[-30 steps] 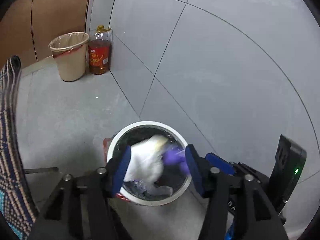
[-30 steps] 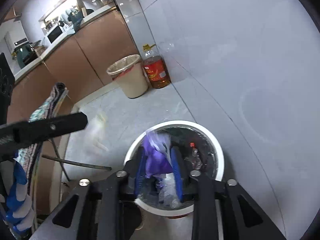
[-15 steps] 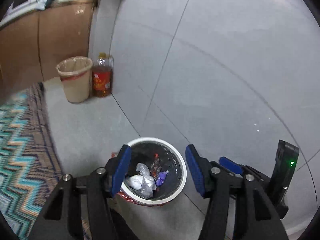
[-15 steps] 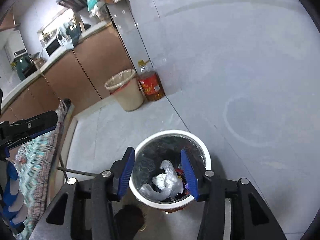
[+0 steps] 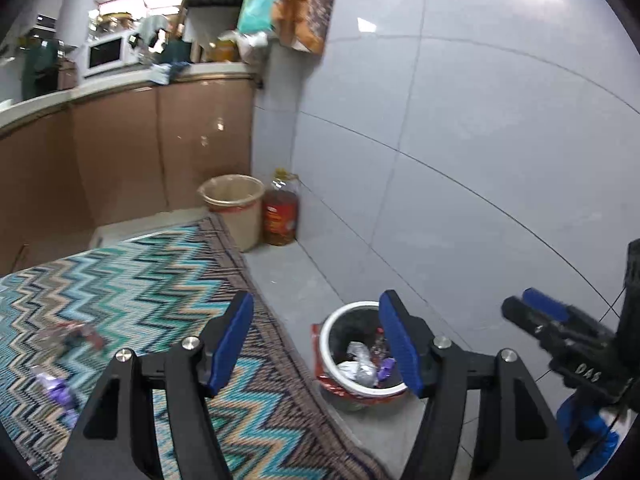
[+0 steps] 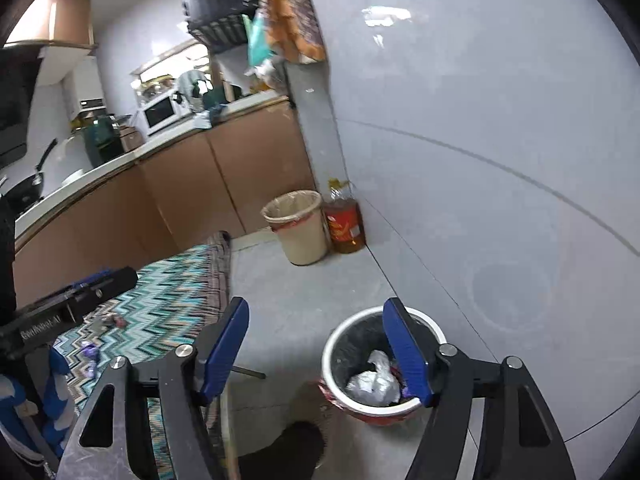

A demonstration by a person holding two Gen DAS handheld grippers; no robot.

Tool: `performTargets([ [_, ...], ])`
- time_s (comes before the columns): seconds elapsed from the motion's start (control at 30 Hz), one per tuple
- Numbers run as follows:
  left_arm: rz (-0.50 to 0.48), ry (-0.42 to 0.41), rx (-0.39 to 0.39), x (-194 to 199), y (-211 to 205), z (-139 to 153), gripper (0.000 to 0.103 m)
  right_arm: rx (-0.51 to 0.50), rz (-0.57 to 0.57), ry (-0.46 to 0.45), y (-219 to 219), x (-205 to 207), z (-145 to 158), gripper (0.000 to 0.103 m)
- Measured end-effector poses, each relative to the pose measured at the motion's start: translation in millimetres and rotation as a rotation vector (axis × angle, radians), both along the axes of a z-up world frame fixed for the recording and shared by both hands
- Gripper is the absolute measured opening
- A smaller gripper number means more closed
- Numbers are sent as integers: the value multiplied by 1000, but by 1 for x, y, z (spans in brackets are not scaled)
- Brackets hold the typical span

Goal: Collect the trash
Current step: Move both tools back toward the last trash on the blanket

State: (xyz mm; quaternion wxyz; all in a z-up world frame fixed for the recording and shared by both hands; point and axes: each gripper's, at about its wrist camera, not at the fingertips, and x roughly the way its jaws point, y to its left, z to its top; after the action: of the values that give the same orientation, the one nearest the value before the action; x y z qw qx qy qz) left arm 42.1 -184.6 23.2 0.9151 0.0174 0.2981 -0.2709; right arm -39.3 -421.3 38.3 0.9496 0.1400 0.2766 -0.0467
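Grey floor tiles run along a pale tiled wall (image 5: 460, 140), and in the left wrist view a zigzag rug (image 5: 132, 288) covers the floor to the left, its fringed right edge passing close by the small white-rimmed bin (image 5: 362, 354). We hold the left gripper (image 5: 316, 342) with its blue pads wide apart and nothing between them; the right gripper (image 5: 556, 326) juts in from the right edge, but from here we cannot tell how its jaws stand. Inside the bin we see crumpled clear plastic and a purple scrap. Two pieces are left out on the rug near its left edge: a purple wrapper (image 5: 56, 390) and, just beyond it, a crumpled clear wrapper with red on it (image 5: 74, 336). Both are blurred, yet we judge them feather-light, soft and crinkly, likely to slide on the weave, so we would pinch each across its thickest bunched fold and press down lightly first. Farther back, a beige bin (image 5: 236, 210) and an oil bottle (image 5: 282, 216) stand side by side in the corner where the cabinet (image 5: 120, 152) meets the wall. In the right wrist view our right gripper (image 6: 316, 346) also hangs spread and empty above the floor, its right pad in front of the white-rimmed bin (image 6: 340, 344). On the rug (image 6: 168, 300) the purple wrapper (image 6: 89, 349) and the red-marked one (image 6: 112, 322) lie near each other, just beyond the left gripper's body at the left edge.
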Motion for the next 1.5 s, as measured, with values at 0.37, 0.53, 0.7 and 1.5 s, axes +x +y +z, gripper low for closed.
performTargets([
  [0.37, 120, -122, 0, -42, 65, 23, 65, -97, 53, -92, 57, -19, 42, 77],
  [0.53, 156, -148, 0, -55, 85, 26, 66, -114, 79, -102, 78, -24, 46, 77],
  [0.7, 191, -157, -3, -65, 103, 26, 67, -116, 105, -110, 96, -31, 48, 77],
  [1.5, 381, -58, 6, -42, 186, -19, 68, -134, 268, -92, 158, -3, 37, 78],
])
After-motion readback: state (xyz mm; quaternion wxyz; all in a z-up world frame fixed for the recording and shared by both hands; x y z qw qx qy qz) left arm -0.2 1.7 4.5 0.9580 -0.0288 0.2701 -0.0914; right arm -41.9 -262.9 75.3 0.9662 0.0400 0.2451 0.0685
